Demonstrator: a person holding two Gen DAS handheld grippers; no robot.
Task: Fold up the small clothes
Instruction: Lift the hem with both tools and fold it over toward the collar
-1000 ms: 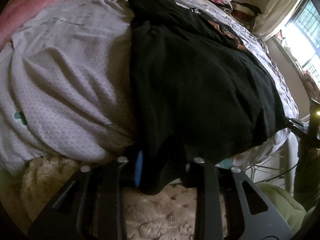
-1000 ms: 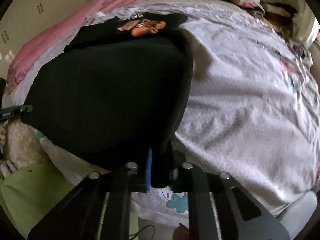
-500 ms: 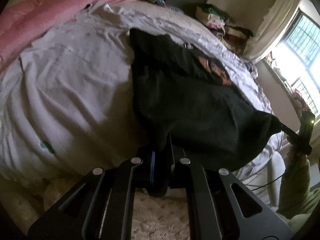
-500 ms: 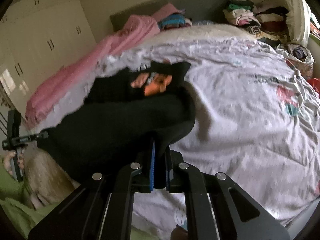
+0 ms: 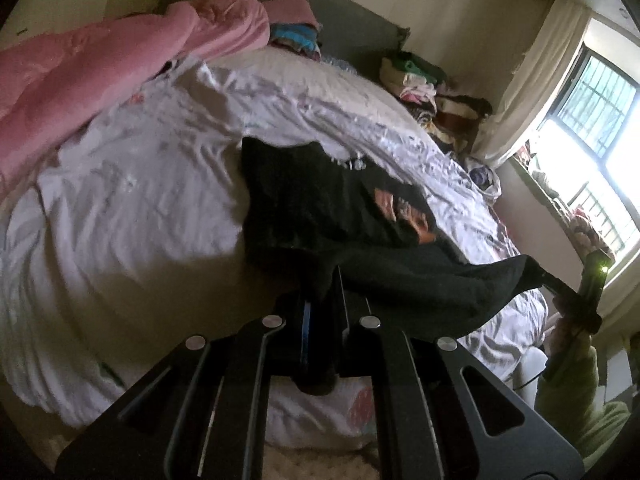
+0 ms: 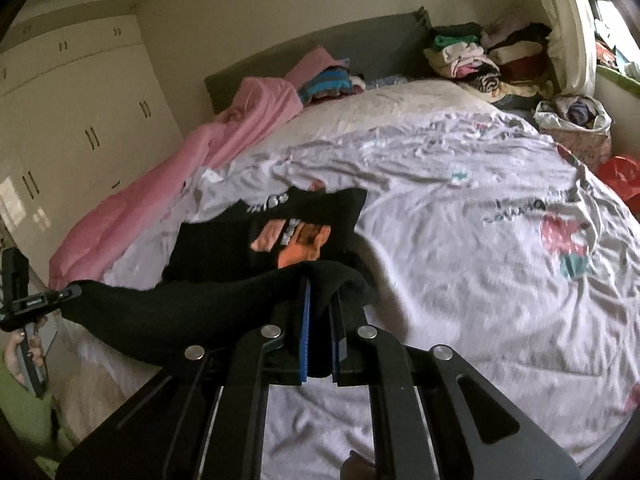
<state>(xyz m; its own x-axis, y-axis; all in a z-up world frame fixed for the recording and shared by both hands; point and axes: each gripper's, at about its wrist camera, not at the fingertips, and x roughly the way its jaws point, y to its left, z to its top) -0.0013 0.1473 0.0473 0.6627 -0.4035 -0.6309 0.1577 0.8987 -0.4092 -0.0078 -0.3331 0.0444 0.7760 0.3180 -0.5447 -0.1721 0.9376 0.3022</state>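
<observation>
**Black T-shirt hem held up at both corners, ready to go over**

The black T-shirt lies on the bed just ahead of both grippers, its printed chest flat on the white sheet and its near edge raised off it. The left gripper is clenched on one corner of that edge, cloth bunched between its fingers and hanging a little below them. The right gripper is clamped on the other corner in the same way. Between them the hem runs as a slack dark band; in the left wrist view it stretches away to the right gripper at the far right, and in the right wrist view it reaches across to the left gripper at the far left.

To my eye, the corners are held so that the lower half can be carried forward over the orange print, giving a straight fold line across the body. Holding both ends level should keep the hem from skewing.

Ahead of the grippers, beyond the shirt's collar end, the sheet is bare and rumpled, so there is room to lay the fold. A pink quilt lies along the bed's edge off to the left gripper's side, near the shirt but apart from it. Stacked clothes sit well beyond, by the headboard. The bed's near edge drops away right under the grippers.
</observation>
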